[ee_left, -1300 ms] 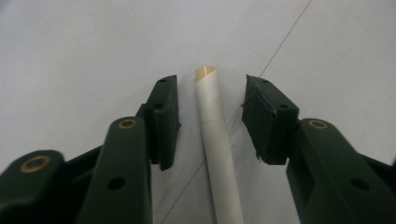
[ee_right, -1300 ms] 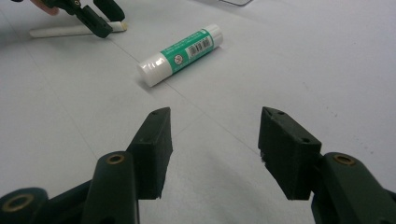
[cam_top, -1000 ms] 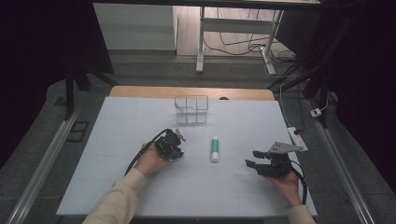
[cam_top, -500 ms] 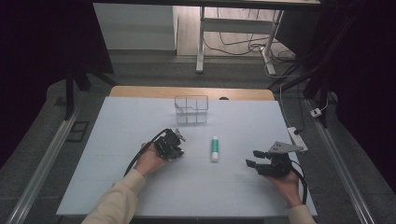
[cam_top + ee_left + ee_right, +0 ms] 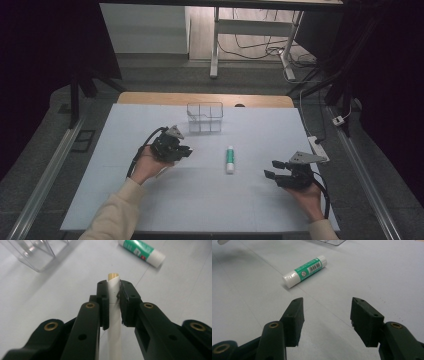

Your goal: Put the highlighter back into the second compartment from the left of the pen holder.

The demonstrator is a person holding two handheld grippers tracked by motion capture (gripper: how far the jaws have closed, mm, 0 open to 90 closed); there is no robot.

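Clamped between the black fingers (image 5: 105,305) of the left gripper (image 5: 113,293) is a thin white paper tube (image 5: 113,312), lifted over the pale table (image 5: 150,210) short of the clear plastic divided box (image 5: 205,117). Fingers of the right gripper (image 5: 327,312) stand apart, holding nothing, facing the green-and-white glue stick (image 5: 305,270) lying flat nearby. Judging by this, one item is picked up, none yet boxed.

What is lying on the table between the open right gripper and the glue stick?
Nothing: in the right gripper view, the stretch of pale table from the right gripper to the glue stick is bare. The high view agrees.
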